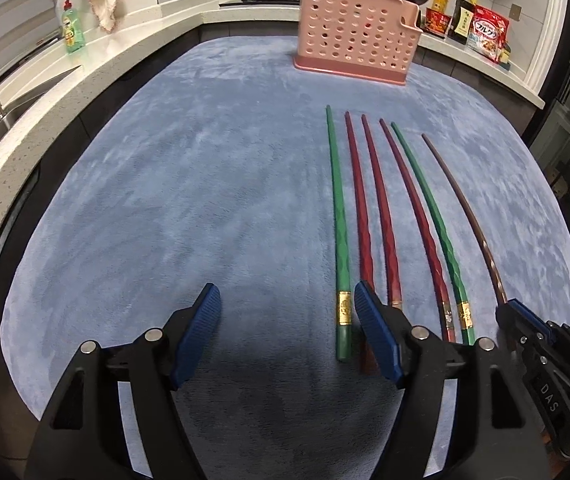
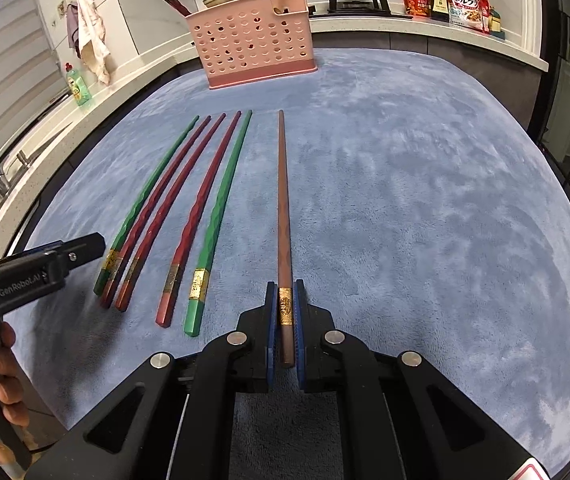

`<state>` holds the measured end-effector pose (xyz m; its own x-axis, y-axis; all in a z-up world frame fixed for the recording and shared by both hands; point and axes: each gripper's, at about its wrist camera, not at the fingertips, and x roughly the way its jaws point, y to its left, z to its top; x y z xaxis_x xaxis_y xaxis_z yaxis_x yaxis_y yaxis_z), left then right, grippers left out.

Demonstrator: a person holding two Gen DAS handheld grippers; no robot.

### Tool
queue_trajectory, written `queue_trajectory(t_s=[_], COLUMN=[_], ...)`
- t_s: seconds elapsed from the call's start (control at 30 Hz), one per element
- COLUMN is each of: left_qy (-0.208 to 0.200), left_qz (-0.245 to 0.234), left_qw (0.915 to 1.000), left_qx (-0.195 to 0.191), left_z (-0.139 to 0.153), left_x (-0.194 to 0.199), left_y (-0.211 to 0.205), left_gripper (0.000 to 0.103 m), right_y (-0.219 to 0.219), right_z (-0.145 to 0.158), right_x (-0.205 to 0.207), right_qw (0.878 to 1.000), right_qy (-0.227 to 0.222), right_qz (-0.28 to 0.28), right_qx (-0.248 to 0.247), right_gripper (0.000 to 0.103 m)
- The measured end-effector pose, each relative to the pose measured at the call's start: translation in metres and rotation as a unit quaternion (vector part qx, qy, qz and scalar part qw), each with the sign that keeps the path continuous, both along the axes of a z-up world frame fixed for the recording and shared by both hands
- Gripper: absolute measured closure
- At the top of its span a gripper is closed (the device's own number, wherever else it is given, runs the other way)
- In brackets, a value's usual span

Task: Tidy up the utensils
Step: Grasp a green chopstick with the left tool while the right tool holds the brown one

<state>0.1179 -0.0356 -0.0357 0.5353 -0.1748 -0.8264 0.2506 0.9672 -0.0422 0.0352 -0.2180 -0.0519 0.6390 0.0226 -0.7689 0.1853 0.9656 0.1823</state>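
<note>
A brown chopstick is clamped by the right hand-held gripper, its long axis pointed at the pink basket, upper centre. The left hand-held gripper is held wide, empty.

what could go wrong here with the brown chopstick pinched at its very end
The right gripper holds the brown chopstick only near its gold band, so the long free tip could swing or slip on lifting. The open left gripper sits over a red chopstick and may nudge its close neighbours.

Left claw gapes over blue cloth beside six chopsticks below a pink basket.
</note>
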Motion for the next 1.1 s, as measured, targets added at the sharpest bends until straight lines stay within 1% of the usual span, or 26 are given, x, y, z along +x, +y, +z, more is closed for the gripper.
queue_trajectory(t_s=[0.17,0.33,0.4,0.47,0.57,0.63,0.73,0.8,1.0,1.1], left_qy=[0.011,0.005,0.005,0.005,0.006,0.008,0.014,0.018,0.028,0.025], left_qz=[-0.001,-0.007,-0.006,-0.006,-0.008,-0.012,-0.018,-0.022,-0.023,-0.021], left_qw=[0.9999,0.9998,0.9998,0.9997,0.9997,0.9997,0.9997,0.9996,0.9992,0.9992], left_qx=[0.006,0.020,0.020,0.024,0.023,0.019,0.013,0.004,-0.017,-0.023], left_z=[-0.009,-0.013,-0.014,-0.014,-0.013,-0.012,-0.010,-0.009,-0.005,0.002], left_x=[0.001,-0.003,-0.003,-0.003,-0.003,-0.003,-0.002,-0.002,0.000,-0.001], left_y=[-0.002,-0.004,-0.004,-0.005,-0.006,-0.007,-0.007,-0.008,-0.004,-0.002], left_gripper=[0.037,0.037,0.039,0.043,0.055,0.067,0.078,0.093,0.094,0.094], right_y=[-0.002,-0.002,-0.002,-0.001,-0.001,-0.001,-0.002,-0.002,-0.002,-0.001], right_z=[-0.001,-0.001,-0.001,-0.001,-0.001,-0.001,0.000,0.000,0.001,0.007], right_x=[-0.001,-0.001,-0.001,-0.001,-0.001,-0.001,-0.001,-0.001,-0.002,-0.003], right_qw=[1.000,1.000,1.000,1.000,1.000,1.000,1.000,1.000,1.000,1.000], right_qy=[0.000,-0.001,-0.001,0.000,0.000,0.000,0.000,0.000,-0.001,-0.008], right_qz=[0.000,0.000,0.000,0.000,0.000,0.000,0.001,0.001,0.000,0.000], right_qx=[0.005,0.005,0.005,0.004,0.004,0.004,0.004,0.004,0.007,0.009], right_gripper=[0.096,0.096,0.096,0.096,0.096,0.096,0.096,0.096,0.096,0.096])
